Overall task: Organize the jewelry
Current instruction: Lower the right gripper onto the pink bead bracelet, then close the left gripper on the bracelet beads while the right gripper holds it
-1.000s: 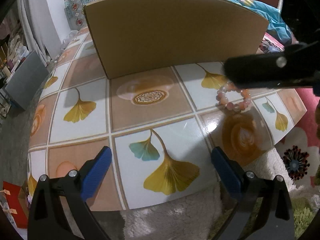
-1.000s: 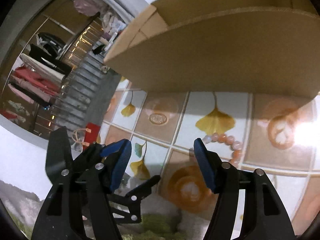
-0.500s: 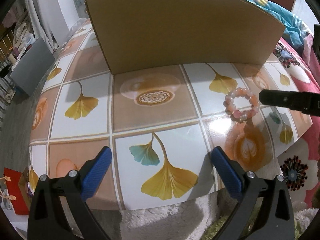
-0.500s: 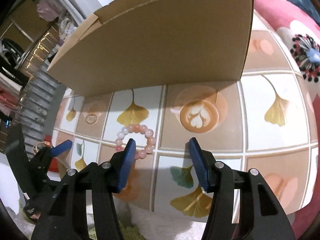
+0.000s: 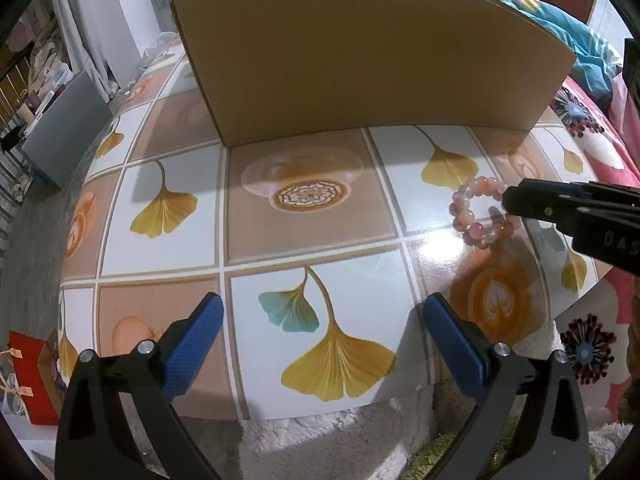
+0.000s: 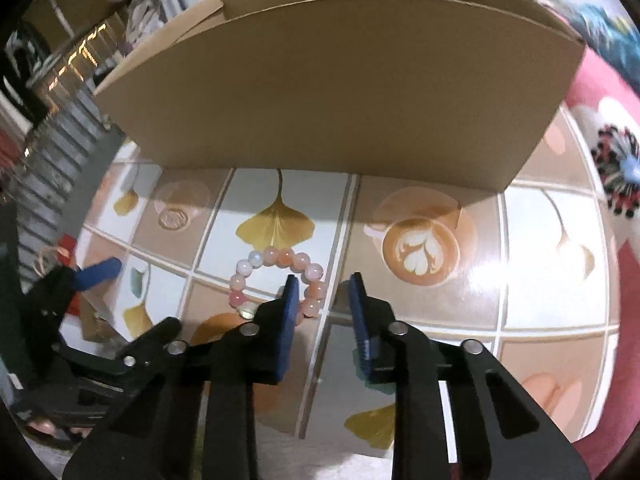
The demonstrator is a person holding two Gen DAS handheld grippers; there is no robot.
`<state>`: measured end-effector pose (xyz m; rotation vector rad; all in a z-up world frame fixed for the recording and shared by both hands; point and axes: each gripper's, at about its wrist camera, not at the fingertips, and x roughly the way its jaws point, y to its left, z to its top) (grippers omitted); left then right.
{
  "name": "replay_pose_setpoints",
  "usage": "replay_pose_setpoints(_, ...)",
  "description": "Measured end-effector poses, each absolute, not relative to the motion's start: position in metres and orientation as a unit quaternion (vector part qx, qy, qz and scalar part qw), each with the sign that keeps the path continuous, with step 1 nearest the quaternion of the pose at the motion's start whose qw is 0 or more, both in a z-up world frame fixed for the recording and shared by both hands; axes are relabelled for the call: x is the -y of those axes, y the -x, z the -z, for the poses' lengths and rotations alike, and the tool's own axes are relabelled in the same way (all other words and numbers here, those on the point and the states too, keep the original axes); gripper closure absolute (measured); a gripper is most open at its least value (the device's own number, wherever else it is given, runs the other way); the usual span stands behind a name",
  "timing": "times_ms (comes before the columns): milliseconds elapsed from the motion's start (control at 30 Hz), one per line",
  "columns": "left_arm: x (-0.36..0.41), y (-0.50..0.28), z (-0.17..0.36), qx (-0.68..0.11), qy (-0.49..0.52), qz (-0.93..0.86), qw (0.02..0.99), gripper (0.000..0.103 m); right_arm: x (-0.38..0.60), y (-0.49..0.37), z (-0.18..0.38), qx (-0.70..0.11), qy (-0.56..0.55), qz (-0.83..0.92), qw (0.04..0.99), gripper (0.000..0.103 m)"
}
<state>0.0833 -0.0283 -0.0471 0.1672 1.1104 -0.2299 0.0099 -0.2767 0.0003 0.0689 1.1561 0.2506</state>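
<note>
A bracelet of pink, peach and white beads (image 5: 464, 222) (image 6: 276, 258) lies flat on the tiled table, in front of the right end of an open cardboard box (image 5: 360, 60) (image 6: 340, 80). My right gripper (image 6: 324, 284) points steeply down at it. Its jaws are closing, with the bracelet's right-hand beads between the blue pads and a gap still showing on the right side. In the left wrist view the right gripper (image 5: 510, 200) comes in from the right edge and covers the ring's right side. My left gripper (image 5: 322, 312) hovers wide open over the table's near edge, holding nothing.
The table top (image 5: 172, 240) is glossy, printed with ginkgo leaves and coffee cups, and curves off at the near edge. A white shaggy rug (image 5: 340, 440) lies below it. A grey cabinet (image 5: 64, 136) and a red bag (image 5: 28, 380) are at the left, floral red bedding (image 5: 592, 148) at the right.
The right gripper tipped downward, came in over the bracelet, and its jaws narrowed around the ring's right side. The left gripper stayed almost still and open.
</note>
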Motion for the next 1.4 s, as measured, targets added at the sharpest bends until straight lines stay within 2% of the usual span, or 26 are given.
replay_pose_setpoints(200, 0.029, -0.084, 0.047, -0.525, -0.079, 0.108, 0.84, 0.005, 0.272, -0.011, 0.003, -0.544, -0.021, -0.115, 0.831, 0.093)
replay_pose_setpoints(700, 0.028, -0.083, 0.046, -0.507, -0.085, 0.13, 0.848, 0.005, 0.295, -0.004, 0.002, -0.54, -0.071, -0.119, 0.831, 0.095)
replay_pose_setpoints(867, 0.026, -0.083, 0.026, -0.465, -0.034, 0.187, 0.864, 0.007, 0.308, -0.001, 0.001, -0.536, -0.094, -0.131, 0.828, 0.095)
replay_pose_setpoints(1033, 0.041, -0.091, 0.016, -0.444, -0.011, 0.254, 0.859, 0.027, 0.318, 0.001, 0.003, -0.536, -0.114, -0.141, 0.825, 0.095)
replay_pose_setpoints(1200, 0.064, -0.095, 0.018, -0.451, -0.009, 0.297, 0.842, 0.051, 0.327, 0.003, 0.003, -0.533, -0.132, -0.149, 0.822, 0.095)
replay_pose_setpoints(1400, 0.089, -0.103, 0.026, -0.47, -0.04, 0.301, 0.829, 0.075, 0.339, 0.004, 0.001, -0.53, -0.142, -0.161, 0.821, 0.095)
